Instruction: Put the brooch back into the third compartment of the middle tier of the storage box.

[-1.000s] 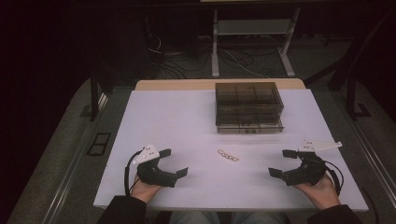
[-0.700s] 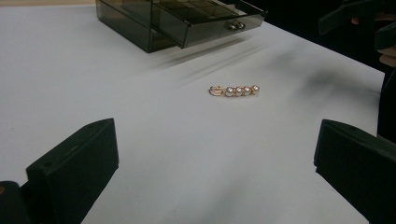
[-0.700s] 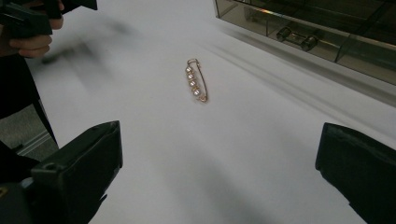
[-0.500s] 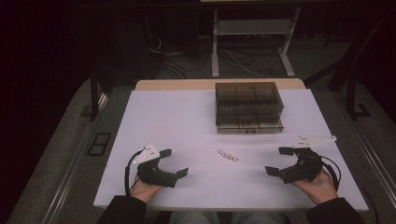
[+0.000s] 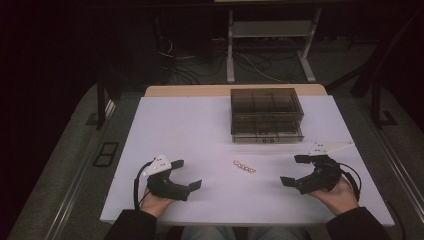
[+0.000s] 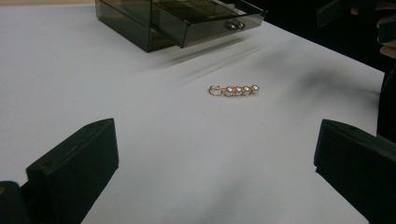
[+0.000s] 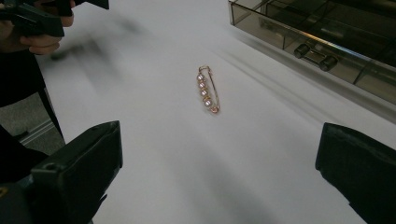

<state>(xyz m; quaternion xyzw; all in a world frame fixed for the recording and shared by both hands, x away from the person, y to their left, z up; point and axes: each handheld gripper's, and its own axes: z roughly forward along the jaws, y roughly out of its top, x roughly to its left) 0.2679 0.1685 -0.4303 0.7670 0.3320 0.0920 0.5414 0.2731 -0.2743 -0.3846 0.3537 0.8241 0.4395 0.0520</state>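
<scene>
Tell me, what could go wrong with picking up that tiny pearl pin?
The small gold pin with four pearls lies flat on the smooth white table, so the wide black jaws of the open left gripper or right gripper might push it sideways rather than grip it. The smoky clear plastic drawer box has a slightly open lower drawer; a gripper could bump it.

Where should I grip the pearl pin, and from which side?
Grip the pearl pin across its narrow width at the middle of the pearl row, coming from above. It lies flat on the table, so jaws probably must straddle its long axis. The right gripper is open.
</scene>
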